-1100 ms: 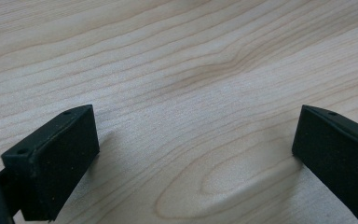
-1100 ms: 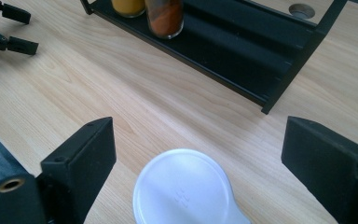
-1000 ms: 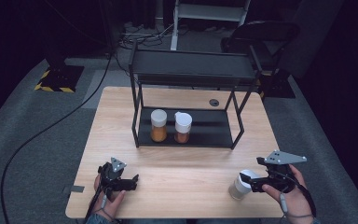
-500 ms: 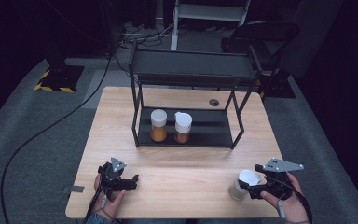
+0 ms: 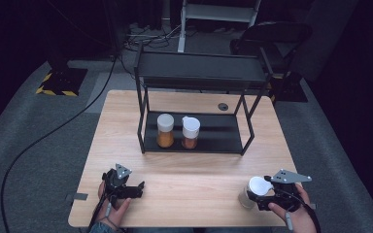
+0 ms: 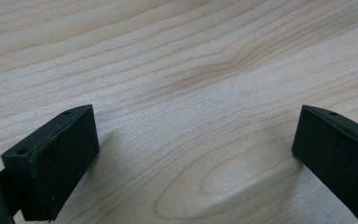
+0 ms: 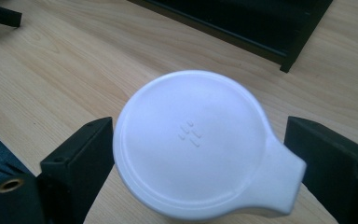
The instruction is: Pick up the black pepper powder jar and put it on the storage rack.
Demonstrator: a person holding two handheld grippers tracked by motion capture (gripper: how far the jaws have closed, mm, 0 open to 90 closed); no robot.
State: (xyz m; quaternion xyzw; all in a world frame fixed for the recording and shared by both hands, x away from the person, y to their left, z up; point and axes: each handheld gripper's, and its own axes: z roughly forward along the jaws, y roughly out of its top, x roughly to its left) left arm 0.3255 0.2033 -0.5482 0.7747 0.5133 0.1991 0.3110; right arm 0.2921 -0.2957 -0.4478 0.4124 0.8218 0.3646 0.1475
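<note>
Below, round white plastic lid (image 7: 193, 144), woodgrain table (image 7: 74, 74)

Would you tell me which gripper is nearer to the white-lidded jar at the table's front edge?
Right. The right gripper has its jaws around the jar; the left gripper rests far across the table.

I'm looking at pale wood under everything, the table (image 5: 189, 187) smooth and matt with a wavy grain showing. Near its front right corner, the jar's white lid (image 7: 193, 144) reads as plastic, satin-smooth, faintly embossed in the middle. My right gripper (image 7: 200, 158) has black pads (image 7: 81, 161), dull and slightly grainy; the left gripper (image 6: 196, 154) looks the same. Toward the back edge, the rack (image 5: 199, 73) looks like black metal, matt. Around the table, grey carpet (image 5: 39, 141), rough.
</note>
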